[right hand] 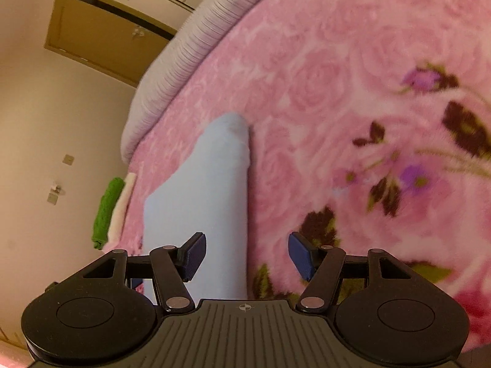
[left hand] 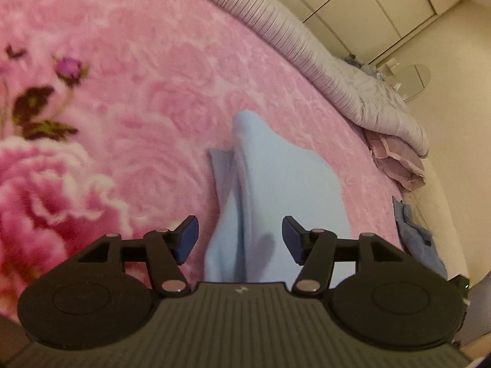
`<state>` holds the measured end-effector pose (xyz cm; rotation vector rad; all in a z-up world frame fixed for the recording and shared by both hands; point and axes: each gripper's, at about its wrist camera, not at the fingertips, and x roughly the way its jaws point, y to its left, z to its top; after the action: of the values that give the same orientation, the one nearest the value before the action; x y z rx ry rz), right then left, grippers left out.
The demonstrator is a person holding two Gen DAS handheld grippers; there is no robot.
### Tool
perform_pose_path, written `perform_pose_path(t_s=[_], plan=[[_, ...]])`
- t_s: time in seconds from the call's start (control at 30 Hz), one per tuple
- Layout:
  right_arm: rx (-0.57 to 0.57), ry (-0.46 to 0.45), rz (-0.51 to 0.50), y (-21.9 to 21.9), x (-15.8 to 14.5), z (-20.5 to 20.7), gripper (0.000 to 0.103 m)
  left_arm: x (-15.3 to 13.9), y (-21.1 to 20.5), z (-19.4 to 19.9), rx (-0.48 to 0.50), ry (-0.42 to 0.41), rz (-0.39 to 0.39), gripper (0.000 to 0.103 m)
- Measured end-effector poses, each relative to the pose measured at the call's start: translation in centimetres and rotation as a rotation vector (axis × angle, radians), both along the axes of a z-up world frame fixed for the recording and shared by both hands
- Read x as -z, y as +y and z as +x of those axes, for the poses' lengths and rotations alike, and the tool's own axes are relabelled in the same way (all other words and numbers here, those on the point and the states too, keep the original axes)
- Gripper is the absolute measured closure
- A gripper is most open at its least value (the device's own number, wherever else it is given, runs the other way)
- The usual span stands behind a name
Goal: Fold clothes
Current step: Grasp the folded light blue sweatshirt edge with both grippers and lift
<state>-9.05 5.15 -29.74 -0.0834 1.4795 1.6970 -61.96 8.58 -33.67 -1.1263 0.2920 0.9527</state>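
On the pink blanket (left hand: 138,61), lying lengthwise straight ahead of both grippers: blue garment (left hand: 276,184), seemingly nearer the left gripper (left hand: 240,239); right gripper (right hand: 247,256); fingers standing wide, gripping nothing.

You are working in a home bedroom. The pink rose-patterned blanket (left hand: 147,70) spreads over a bed beneath you. Along the blanket's far edge lies a rolled grey-lilac striped duvet (left hand: 310,49). Beyond the duvet stand cream wardrobe doors (left hand: 377,9). Past the blanket's other end you see a brown door (right hand: 101,33) and wall switches (right hand: 68,159).
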Motion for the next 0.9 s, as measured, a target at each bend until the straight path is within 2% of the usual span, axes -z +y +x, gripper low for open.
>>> perform_pose_path(t_s=[0.1, 0.37, 0.5, 0.6, 0.67, 0.8, 0.9], plan=[[-0.001, 0.012, -0.045, 1.2, 0.7, -0.6, 0.040, 1.2, 1.5, 0.2, 0.011, -0.018, -0.050, 0.046], [0.018, 0.053, -0.089, 5.0, 2.5, -3.1, 0.040, 3.1, 4.0, 0.9, 0.040, -0.171, -0.116, 0.047], [0.021, 0.087, -0.094, 6.1, 3.2, -4.1, 0.040, 3.6, 4.7, 1.7, 0.062, -0.173, -0.118, 0.048], [0.017, 0.097, -0.089, 6.8, 3.5, -4.7, 0.041, 3.6, 4.7, 2.2, 0.078, -0.156, -0.107, 0.055], [0.008, 0.098, -0.084, 7.1, 3.6, -5.0, 0.045, 3.7, 4.8, 2.5, 0.087, -0.154, -0.104, 0.063], [0.000, 0.084, -0.080, 7.5, 4.1, -5.2, 0.058, 4.4, 5.1, 3.0, 0.105, -0.183, -0.119, 0.072], [-0.009, 0.108, -0.076, 7.4, 4.6, -4.6, 0.066, 5.0, 5.6, 3.2, 0.127, -0.213, -0.128, 0.077]])
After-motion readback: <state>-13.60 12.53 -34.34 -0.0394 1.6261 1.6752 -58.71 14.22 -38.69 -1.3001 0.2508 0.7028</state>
